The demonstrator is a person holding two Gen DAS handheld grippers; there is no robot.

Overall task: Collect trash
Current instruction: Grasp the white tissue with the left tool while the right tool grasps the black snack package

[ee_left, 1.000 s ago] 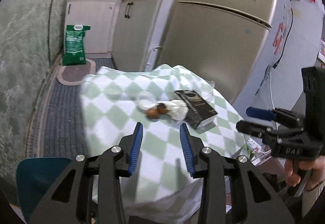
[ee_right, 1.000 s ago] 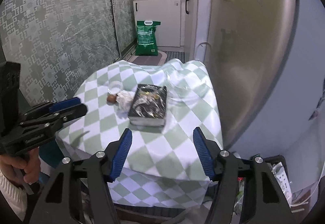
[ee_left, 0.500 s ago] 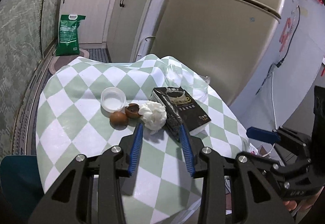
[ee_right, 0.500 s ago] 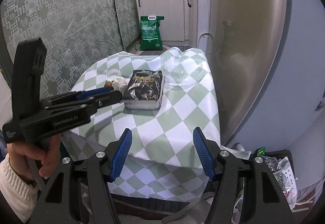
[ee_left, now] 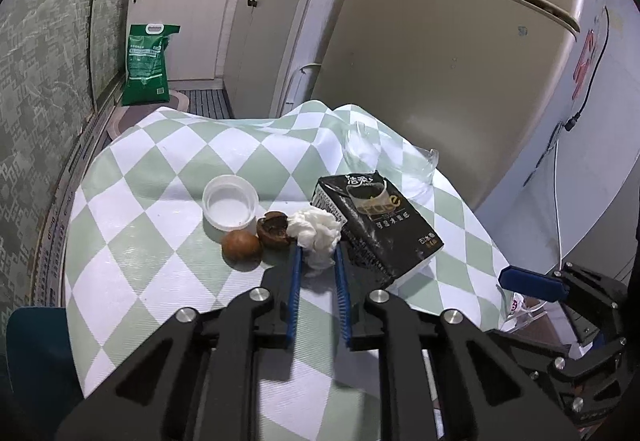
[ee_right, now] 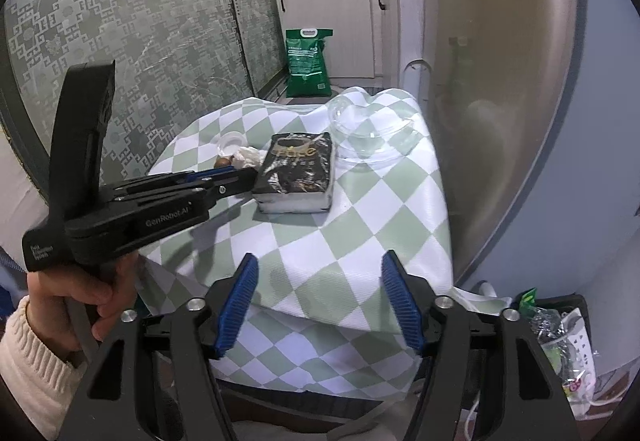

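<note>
A crumpled white tissue (ee_left: 314, 234) lies on the green-and-white checked tablecloth (ee_left: 160, 209), beside two brown nut shells (ee_left: 256, 237) and a small white plastic cup (ee_left: 230, 207). My left gripper (ee_left: 317, 255) has its jaws narrowed around the tissue's near end, pads at its sides. It also shows in the right wrist view (ee_right: 240, 173) reaching to the tissue (ee_right: 250, 156). My right gripper (ee_right: 318, 285) is open and empty above the table's near edge.
A black tissue pack (ee_left: 378, 219) lies right of the tissue. A clear plastic lid (ee_right: 368, 129) sits at the table's far right. The fridge (ee_left: 440, 61) stands close on the right. A trash bin with a bag (ee_right: 560, 337) is on the floor, lower right.
My left gripper moved forward and down to the tissue and its jaws narrowed around it. My right gripper drew back slightly and stayed open.
</note>
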